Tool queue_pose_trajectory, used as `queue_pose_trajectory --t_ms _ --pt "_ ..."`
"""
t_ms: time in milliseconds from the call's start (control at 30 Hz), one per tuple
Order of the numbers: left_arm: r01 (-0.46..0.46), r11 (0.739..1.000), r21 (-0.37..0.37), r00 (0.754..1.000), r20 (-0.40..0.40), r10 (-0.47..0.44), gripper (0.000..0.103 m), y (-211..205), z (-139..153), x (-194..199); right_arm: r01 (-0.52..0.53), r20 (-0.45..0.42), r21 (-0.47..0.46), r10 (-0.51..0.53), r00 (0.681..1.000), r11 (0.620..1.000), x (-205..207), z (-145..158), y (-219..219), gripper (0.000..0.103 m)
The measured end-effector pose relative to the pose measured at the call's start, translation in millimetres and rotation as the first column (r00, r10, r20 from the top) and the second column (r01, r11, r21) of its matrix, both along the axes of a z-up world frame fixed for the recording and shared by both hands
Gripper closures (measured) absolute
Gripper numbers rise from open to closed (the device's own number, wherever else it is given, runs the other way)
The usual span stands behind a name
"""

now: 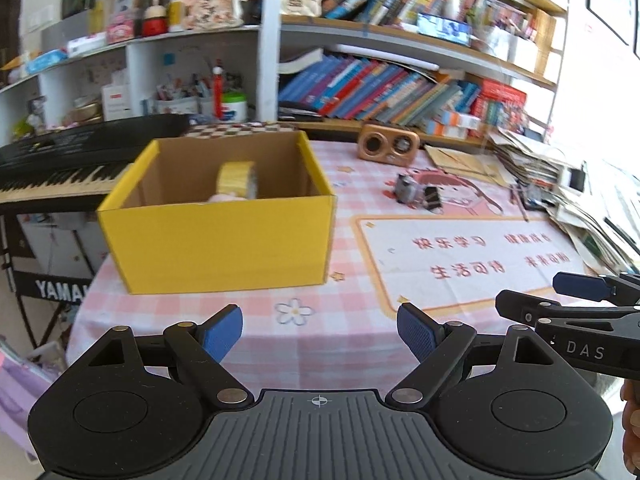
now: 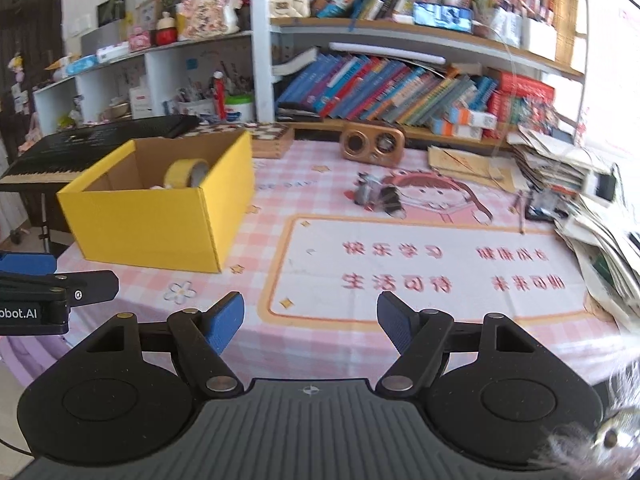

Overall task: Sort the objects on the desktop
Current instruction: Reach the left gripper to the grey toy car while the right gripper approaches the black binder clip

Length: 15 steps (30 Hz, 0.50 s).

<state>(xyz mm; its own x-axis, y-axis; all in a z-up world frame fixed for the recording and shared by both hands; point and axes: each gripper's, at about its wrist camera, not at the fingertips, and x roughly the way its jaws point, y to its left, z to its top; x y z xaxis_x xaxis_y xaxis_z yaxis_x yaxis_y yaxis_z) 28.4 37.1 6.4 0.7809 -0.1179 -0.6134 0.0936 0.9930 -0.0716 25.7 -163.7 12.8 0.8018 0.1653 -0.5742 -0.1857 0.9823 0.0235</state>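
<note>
A yellow cardboard box [image 1: 218, 236] stands open on the left of the pink checked table; it also shows in the right wrist view [image 2: 152, 224]. Inside it lies a roll of yellow tape [image 1: 236, 179] [image 2: 186, 173] and something pale pink. A small grey metal object [image 1: 406, 189] [image 2: 366, 192] and black binder clips [image 1: 432, 198] [image 2: 391, 199] lie together mid-table. My left gripper [image 1: 320, 334] is open and empty above the table's near edge. My right gripper [image 2: 310, 322] is open and empty beside it, its fingers also showing in the left wrist view [image 1: 560, 300].
A wooden radio-like box [image 1: 389, 145] stands at the back. Stacked papers [image 1: 560, 184] crowd the right side. A black keyboard [image 1: 60, 160] stands left of the table. Bookshelves [image 1: 360, 92] rise behind. A printed mat [image 2: 432, 268] covers the table's middle.
</note>
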Motion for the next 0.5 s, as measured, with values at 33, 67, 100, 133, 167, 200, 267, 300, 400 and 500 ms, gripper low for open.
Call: queue_pose_trajectory --t_ms 33,67,100,133,167,200,267,300,400,500 --pt "0.013 1.0 0.001 1.0 -0.003 -0.013 0.016 -3.3 -0.6 1.3 0.01 -0.004 0.001 -0.01 1.0 1.0 -0.5 -0.7 -2.1 0.031" --pt "0.025 1.0 0.001 1.0 -0.006 -0.025 0.016 -6.1 -1.2 2.5 0.019 -0.009 0.001 -0.019 1.0 1.0 -0.8 -1.6 -4.2 0.031" --pt "0.036 0.999 0.001 0.999 -0.008 -0.036 0.016 -8.6 -2.1 3.2 0.028 -0.013 0.0 -0.028 1.0 1.0 -0.7 -1.8 -6.0 0.031" --pt "0.045 0.999 0.0 0.999 -0.011 -0.045 0.016 -11.1 -2.7 4.4 0.036 -0.016 0.0 -0.036 0.999 0.999 -0.7 -2.4 -7.9 0.031" --pt "0.055 0.998 0.0 0.998 -0.015 -0.055 0.016 -13.7 -3.6 5.5 0.043 -0.019 -0.001 -0.043 0.999 0.999 -0.2 -2.8 -10.2 0.031" --pt "0.064 0.998 -0.001 0.998 -0.018 -0.064 0.016 -16.0 -4.3 6.5 0.05 -0.021 -0.002 -0.05 0.999 0.999 -0.1 -3.3 -11.9 0.031" --pt "0.082 0.997 -0.003 0.996 -0.025 -0.083 0.016 -21.0 -5.7 9.6 0.061 -0.027 -0.004 -0.061 0.998 0.998 1.3 -4.0 -15.1 0.031" --pt "0.09 0.996 -0.004 0.996 -0.028 -0.09 0.016 -23.2 -6.1 11.3 0.066 -0.029 -0.005 -0.066 0.997 0.998 1.5 -4.4 -17.0 0.031" --pt "0.112 0.994 -0.008 0.993 -0.034 -0.112 0.016 -30.9 -7.6 16.2 0.081 -0.037 -0.008 -0.082 0.996 0.997 4.5 -5.0 -23.3 0.031" --pt "0.131 0.991 -0.009 0.991 -0.04 -0.131 0.016 -37.7 -8.9 21.3 0.098 -0.044 -0.009 -0.098 0.994 0.995 9.0 -5.7 -30.5 0.031"
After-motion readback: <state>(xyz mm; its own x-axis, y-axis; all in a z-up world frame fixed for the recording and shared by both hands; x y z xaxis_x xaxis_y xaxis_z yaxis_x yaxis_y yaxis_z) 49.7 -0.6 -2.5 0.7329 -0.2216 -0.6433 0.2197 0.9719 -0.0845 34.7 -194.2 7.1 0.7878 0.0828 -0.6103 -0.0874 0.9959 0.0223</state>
